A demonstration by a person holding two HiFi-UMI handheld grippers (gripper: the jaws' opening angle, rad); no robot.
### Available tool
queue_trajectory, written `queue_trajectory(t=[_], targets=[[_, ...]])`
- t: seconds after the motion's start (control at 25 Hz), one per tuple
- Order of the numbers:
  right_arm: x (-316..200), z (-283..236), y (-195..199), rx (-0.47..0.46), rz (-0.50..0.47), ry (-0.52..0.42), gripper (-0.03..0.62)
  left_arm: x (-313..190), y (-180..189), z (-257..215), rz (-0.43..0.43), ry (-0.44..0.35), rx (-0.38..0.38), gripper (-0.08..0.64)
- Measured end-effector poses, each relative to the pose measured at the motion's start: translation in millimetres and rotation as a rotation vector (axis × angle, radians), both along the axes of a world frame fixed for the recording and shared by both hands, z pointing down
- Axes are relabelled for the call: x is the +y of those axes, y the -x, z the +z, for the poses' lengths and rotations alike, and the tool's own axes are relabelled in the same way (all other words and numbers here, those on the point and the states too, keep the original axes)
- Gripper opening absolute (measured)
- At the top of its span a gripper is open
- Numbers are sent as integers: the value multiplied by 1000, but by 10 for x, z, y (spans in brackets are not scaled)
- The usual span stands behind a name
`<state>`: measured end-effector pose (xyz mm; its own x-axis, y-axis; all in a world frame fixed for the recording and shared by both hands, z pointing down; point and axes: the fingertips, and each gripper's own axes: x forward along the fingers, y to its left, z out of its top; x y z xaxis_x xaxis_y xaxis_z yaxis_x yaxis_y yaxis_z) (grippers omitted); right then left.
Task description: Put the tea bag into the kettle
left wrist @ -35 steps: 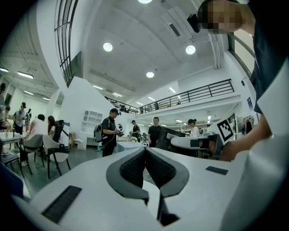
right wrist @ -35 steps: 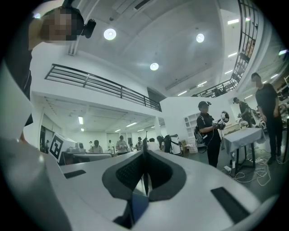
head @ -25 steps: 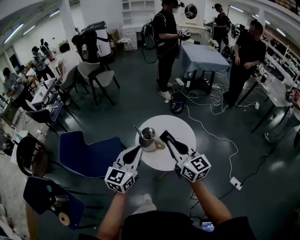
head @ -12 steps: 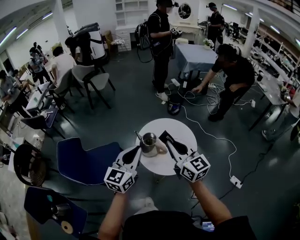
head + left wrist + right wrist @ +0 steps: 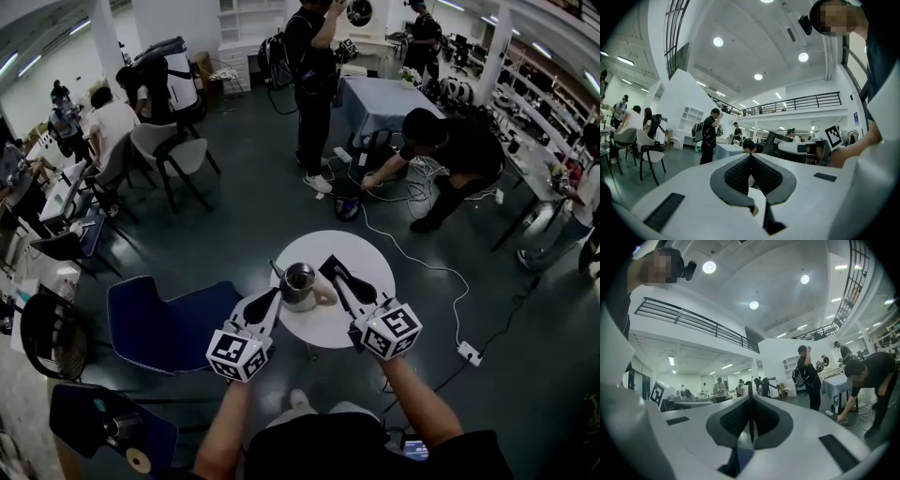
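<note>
A person stands over a round white table [image 5: 364, 265] in a busy open workshop, a hand-held gripper in each hand. A metal kettle [image 5: 297, 280] sits on the table's left part, lid off and spout towards the table's far-left edge. A pale beige piece [image 5: 324, 294] lies against the kettle's side nearer the table's middle. The head view does not show whether it is the kettle's handle or the tea bag, and no view shows the tea bag clearly.

The left gripper [image 5: 275, 294] reaches over the table's near-left edge, its tip just beside the kettle. In the left gripper view its dark ribbed pads [image 5: 737, 174] are pressed together at the tip, with nothing seen between them. The right gripper [image 5: 330, 270] is held over the middle of the table, its tip just right of the kettle. In the right gripper view its jaws are closed flush, pad against pad [image 5: 765, 420]. Whether anything thin is pinched there cannot be made out.

A blue chair [image 5: 164, 323] stands to the table's left. Beyond the table a standing person with a backpack [image 5: 314, 75] faces away. To the table's far right another person [image 5: 450, 150] bends over cables on the floor. A white cable [image 5: 422, 264] runs past the table's right side to a power strip [image 5: 466, 352].
</note>
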<state>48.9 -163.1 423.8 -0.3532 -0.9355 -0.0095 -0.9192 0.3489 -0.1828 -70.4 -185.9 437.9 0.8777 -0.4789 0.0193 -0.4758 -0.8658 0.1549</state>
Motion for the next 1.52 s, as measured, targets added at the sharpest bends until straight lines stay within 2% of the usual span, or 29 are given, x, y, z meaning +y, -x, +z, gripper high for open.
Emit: queue_trajectory(t=[0.56,0.84,1.2,1.52], targets=[[-466,65,310,-13,-11,11,25,-397,247,73,7,27,10,15],[-674,93,94,-17,-18,12,25,-547,50,118,8,30,-2,16],[-976,126,-119,-19,-72,25,25,-751,-133,189,-62,38,-41,15],[-1277,347,-174,-19,-134,67,25,-874,-170,358,-121,77,-70,15]])
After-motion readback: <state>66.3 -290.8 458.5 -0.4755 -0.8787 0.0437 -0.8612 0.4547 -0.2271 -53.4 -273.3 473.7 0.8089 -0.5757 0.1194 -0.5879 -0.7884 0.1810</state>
